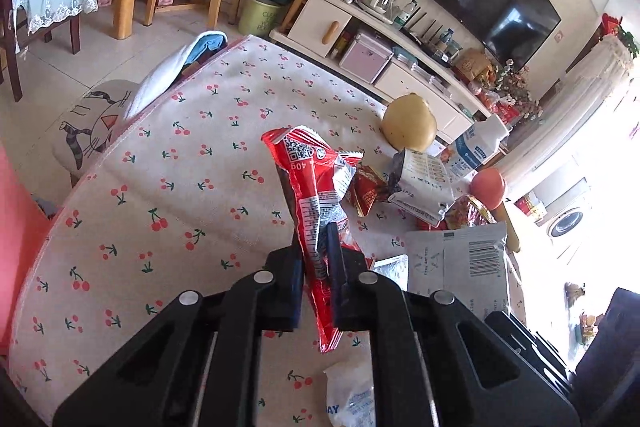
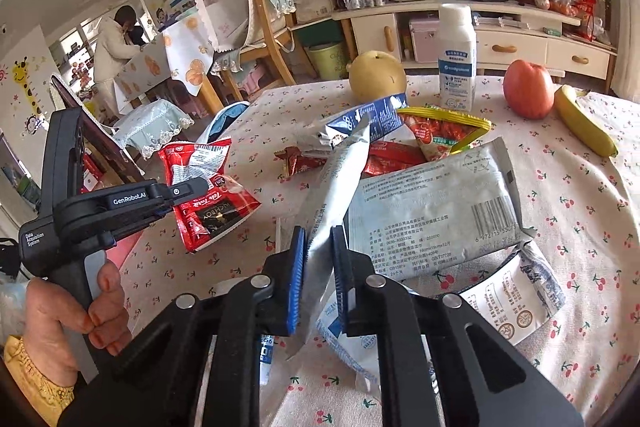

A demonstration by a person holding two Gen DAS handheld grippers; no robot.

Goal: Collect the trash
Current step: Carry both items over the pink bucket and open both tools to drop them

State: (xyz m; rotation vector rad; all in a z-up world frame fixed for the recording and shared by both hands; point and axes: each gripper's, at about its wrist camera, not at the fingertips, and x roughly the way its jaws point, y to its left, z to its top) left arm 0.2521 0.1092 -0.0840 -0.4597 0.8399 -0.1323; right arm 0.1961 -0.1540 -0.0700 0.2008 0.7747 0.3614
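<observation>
1. Left gripper [image 1: 318, 247]: fingers pinch a red snack wrapper [image 1: 316, 187], which stands upright between the pads, clear of the table [image 1: 160, 167]. From the right wrist view the same gripper [image 2: 202, 183] sits past the table's left edge, held by a hand [image 2: 80, 307], the red wrapper [image 2: 204, 187] hanging in its grip.
2. Right gripper [image 2: 318, 247]: fingers closed on a silver foil wrapper [image 2: 340, 187], pinched near its lower end and raised off the table, tilted up toward the far side.
3. Loose trash lies in a heap mid-table: a large grey packet with barcode [image 2: 432, 203], a dark blue packet [image 2: 368, 119], a yellow-edged red packet [image 2: 444, 131], small red wrappers [image 2: 298, 161], and a white printed packet [image 2: 516, 307] toward the near right edge.
4. Along the far edge: a pear [image 2: 378, 73], a white bottle [image 2: 456, 59], an apple [image 2: 528, 89], a banana [image 2: 584, 123].
</observation>
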